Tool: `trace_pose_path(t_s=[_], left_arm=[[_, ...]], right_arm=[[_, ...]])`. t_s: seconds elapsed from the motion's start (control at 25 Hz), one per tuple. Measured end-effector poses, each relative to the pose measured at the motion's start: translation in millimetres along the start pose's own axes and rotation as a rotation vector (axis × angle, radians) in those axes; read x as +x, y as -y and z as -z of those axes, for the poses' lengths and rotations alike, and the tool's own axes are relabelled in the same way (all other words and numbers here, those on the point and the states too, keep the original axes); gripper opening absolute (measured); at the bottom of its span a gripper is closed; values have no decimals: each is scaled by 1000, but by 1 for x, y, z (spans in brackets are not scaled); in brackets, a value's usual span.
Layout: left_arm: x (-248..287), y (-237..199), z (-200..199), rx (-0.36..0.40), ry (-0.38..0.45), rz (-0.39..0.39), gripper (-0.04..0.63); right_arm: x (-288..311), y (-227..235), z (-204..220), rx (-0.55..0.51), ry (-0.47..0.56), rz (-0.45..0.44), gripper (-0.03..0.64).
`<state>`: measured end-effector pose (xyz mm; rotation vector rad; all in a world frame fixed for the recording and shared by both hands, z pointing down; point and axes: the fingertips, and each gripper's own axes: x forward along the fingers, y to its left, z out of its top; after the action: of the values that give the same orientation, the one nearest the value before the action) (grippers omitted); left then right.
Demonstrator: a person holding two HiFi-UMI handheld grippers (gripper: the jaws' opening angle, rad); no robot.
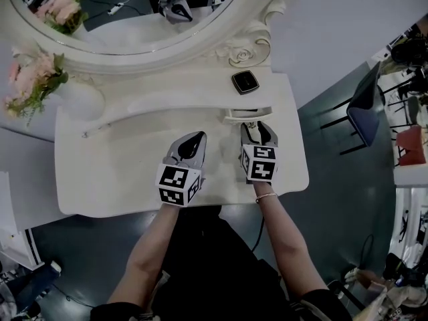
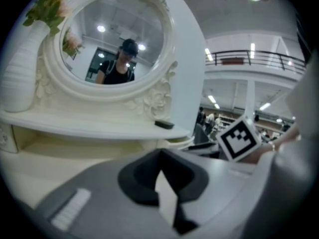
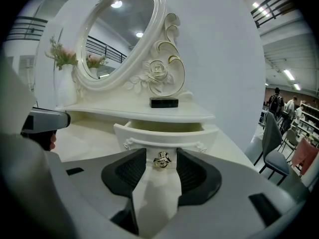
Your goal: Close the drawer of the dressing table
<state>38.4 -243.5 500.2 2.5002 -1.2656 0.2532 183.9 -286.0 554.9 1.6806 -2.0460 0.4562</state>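
The small cream drawer [image 3: 164, 139] at the right of the white carved dressing table [image 1: 120, 172] stands pulled out, so nothing of the closing is done. The right gripper [image 3: 162, 152] is released, its jaws either side of the drawer's gold knob [image 3: 162, 160], seemingly not touching it. The left gripper [image 2: 159, 153], clenched on nothing, hovers above the near tabletop. The push inward is left to do.

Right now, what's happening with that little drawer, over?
Left hand-held gripper shut, empty. Right hand-held gripper open, jaws either side of gold knob. Drawer partly open. Nothing seen blocking it.
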Motion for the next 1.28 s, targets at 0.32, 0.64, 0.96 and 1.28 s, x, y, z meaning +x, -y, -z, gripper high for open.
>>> trace_pose_path(t_s=[0.32,0.64,0.96,1.28], left_arm=[[-3,-8,-2,-15,9,-15,2],[-5,-14,-3,-26,14,-27,2],[-8,-20,-5,-26,19,-45,2],[-16,-25,-9,-21,32,-59,2]], right_arm=[[9,2,-6,-3,-3,11,164],[18,3,-13,-1,2,15,164],[31,-2,-20,-7,-3,-2,166],[34,-1,-22,-12,-4,-12,166]])
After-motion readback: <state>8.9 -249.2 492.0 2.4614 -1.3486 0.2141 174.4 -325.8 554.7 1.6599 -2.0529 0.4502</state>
